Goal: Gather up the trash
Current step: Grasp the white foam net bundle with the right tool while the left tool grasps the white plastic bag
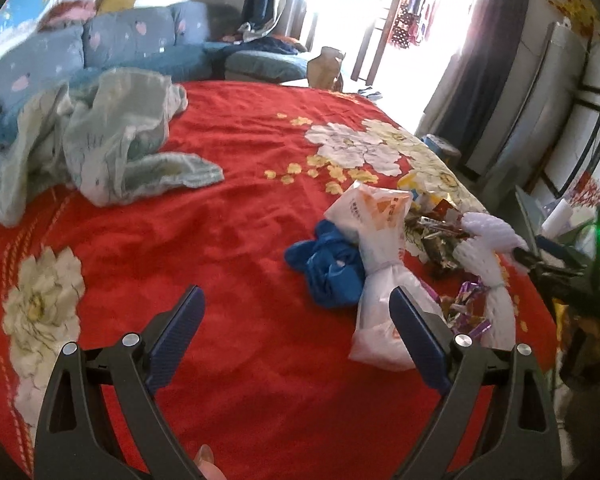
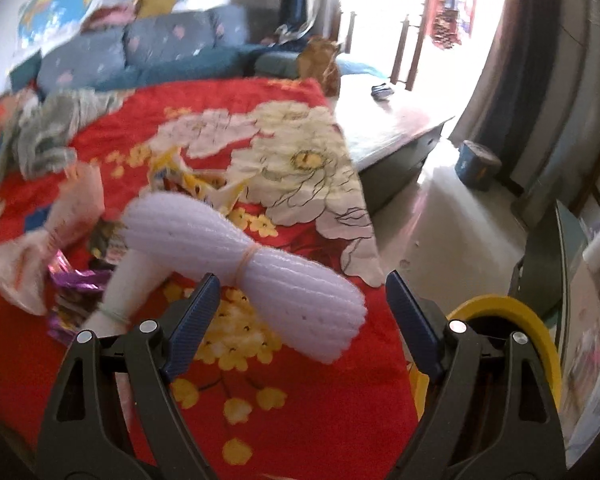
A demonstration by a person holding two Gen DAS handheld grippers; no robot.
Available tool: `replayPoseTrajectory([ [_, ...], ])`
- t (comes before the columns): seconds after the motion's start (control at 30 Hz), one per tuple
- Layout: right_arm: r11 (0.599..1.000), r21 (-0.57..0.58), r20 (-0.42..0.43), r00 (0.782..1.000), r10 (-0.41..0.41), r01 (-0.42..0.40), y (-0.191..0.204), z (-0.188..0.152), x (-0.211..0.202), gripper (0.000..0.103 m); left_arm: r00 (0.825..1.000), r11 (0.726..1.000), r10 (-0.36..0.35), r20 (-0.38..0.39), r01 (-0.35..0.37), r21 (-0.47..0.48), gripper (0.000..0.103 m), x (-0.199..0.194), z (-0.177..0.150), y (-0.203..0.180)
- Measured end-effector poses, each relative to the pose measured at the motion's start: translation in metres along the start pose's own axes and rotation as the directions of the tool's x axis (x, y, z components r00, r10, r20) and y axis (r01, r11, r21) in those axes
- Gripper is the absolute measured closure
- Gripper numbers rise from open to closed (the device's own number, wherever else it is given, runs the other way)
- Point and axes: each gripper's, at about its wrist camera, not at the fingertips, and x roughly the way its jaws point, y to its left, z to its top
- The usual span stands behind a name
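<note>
Blue-padded fingers of the right gripper (image 2: 302,294) stand wide apart with nothing between them, just over the near end of a white foam bundle (image 2: 244,256) lying near the bed's (image 2: 300,420) right edge. A yellow bin rim (image 2: 540,332) shows just off that edge. The left gripper (image 1: 296,312) is also spread and empty, above bare red cover (image 1: 228,208), beside a tied white bag (image 1: 380,280), a blue glove (image 1: 328,268) and foil wrappers (image 1: 466,312). Judging by this, the reach for trash is under way; next, the right jaws likely need to straddle the foam and close.
</note>
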Motion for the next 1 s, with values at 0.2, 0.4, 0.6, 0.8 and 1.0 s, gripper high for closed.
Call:
replayPoseTrajectory([
  [0.2, 0.997, -0.032, -0.084, 0.995, 0.060, -0.063, 0.007, -0.006, 0.023, 0.061, 0.994, 0.994, -0.097, -0.044, 0.095, -0.059, 0.033, 0.008, -0.009, 0.005],
  [0.4, 0.994, 0.037, -0.053, 0.993, 0.106, -0.104, -0.001, -0.015, 0.015, 0.076, 0.978, 0.980, -0.193, -0.082, 0.188, -0.063, 0.044, 0.014, -0.015, -0.014],
  [0.6, 0.985, 0.106, -0.029, 0.990, 0.139, -0.135, -0.010, -0.019, 0.005, 0.079, 0.960, 0.963, -0.262, -0.103, 0.252, -0.095, 0.047, 0.016, -0.021, -0.026],
  [0.8, 0.975, 0.168, 0.005, 0.989, 0.146, -0.145, -0.021, -0.021, -0.006, 0.080, 0.936, 0.941, -0.332, -0.119, 0.321, -0.102, 0.047, 0.015, -0.023, -0.042],
  [1.0, 0.960, 0.218, 0.023, 0.985, 0.172, -0.173, -0.031, -0.025, -0.012, 0.080, 0.908, 0.921, -0.383, -0.169, 0.362, -0.143, 0.047, 0.030, -0.025, -0.056],
])
